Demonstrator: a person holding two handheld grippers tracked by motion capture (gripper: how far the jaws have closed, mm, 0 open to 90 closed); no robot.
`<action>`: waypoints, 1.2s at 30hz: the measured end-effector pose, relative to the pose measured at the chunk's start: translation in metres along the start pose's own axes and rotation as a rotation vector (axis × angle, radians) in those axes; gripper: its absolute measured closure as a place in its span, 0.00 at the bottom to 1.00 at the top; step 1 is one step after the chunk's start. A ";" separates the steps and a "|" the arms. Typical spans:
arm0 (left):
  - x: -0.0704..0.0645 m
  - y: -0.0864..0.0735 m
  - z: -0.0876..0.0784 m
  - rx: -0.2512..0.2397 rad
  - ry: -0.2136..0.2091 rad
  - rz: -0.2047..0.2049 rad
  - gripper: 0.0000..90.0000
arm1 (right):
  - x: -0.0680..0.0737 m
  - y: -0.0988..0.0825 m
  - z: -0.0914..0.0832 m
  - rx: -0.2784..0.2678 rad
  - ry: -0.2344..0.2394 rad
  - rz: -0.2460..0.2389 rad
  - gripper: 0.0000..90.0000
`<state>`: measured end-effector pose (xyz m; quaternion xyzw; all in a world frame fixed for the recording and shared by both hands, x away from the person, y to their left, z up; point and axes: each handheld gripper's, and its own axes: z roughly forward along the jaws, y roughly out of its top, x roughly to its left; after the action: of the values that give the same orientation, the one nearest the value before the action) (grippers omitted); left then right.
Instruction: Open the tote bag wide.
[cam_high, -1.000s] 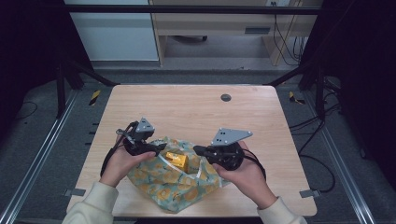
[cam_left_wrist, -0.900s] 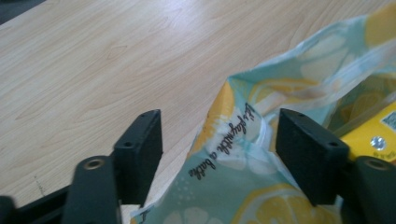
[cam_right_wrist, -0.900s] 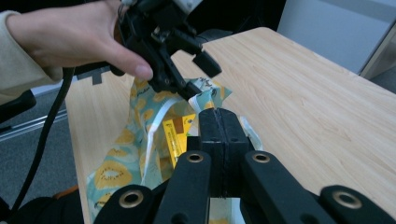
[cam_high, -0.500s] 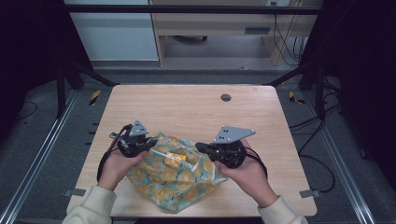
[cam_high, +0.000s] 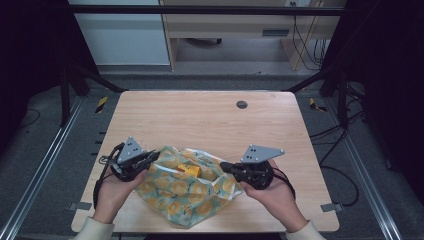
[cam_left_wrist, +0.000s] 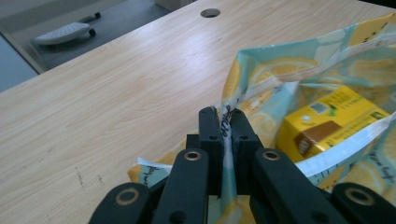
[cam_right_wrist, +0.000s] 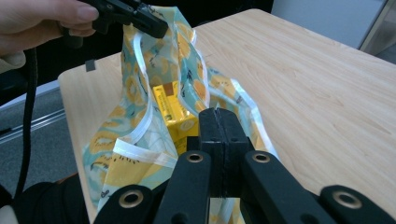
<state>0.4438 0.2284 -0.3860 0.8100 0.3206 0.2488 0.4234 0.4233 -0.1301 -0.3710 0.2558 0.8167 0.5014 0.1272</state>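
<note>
Two-handed bag-opening step, by the look of it. Wooden table (cam_high: 200, 120) bare beyond; lemon-print bag (cam_high: 190, 197) at near edge, mouth spread. Left gripper (cam_left_wrist: 224, 122) clamped on one rim, right gripper (cam_right_wrist: 219, 122) pinching opposite. Yellow carton (cam_left_wrist: 327, 123) inside. Next, likely: spread rims wider, grip kept firm.

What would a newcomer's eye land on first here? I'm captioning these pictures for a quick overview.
The lemon-print bag at the table's near edge, pulled open between the left gripper and right gripper, each clamped on its rim. Inside the mouth sits a yellow carton.
</note>
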 end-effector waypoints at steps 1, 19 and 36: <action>-0.003 -0.001 -0.002 -0.011 -0.001 0.002 0.97 | 0.001 -0.002 -0.001 0.001 0.002 0.000 1.00; -0.038 -0.041 -0.023 -0.034 -0.072 0.019 0.98 | 0.009 -0.040 -0.002 0.063 0.033 0.015 1.00; -0.057 -0.071 -0.009 0.083 -0.196 0.091 0.98 | 0.003 -0.064 0.008 0.124 0.033 0.040 1.00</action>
<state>0.3782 0.2227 -0.4491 0.8609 0.2509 0.1740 0.4069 0.4060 -0.1459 -0.4312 0.2710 0.8430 0.4562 0.0878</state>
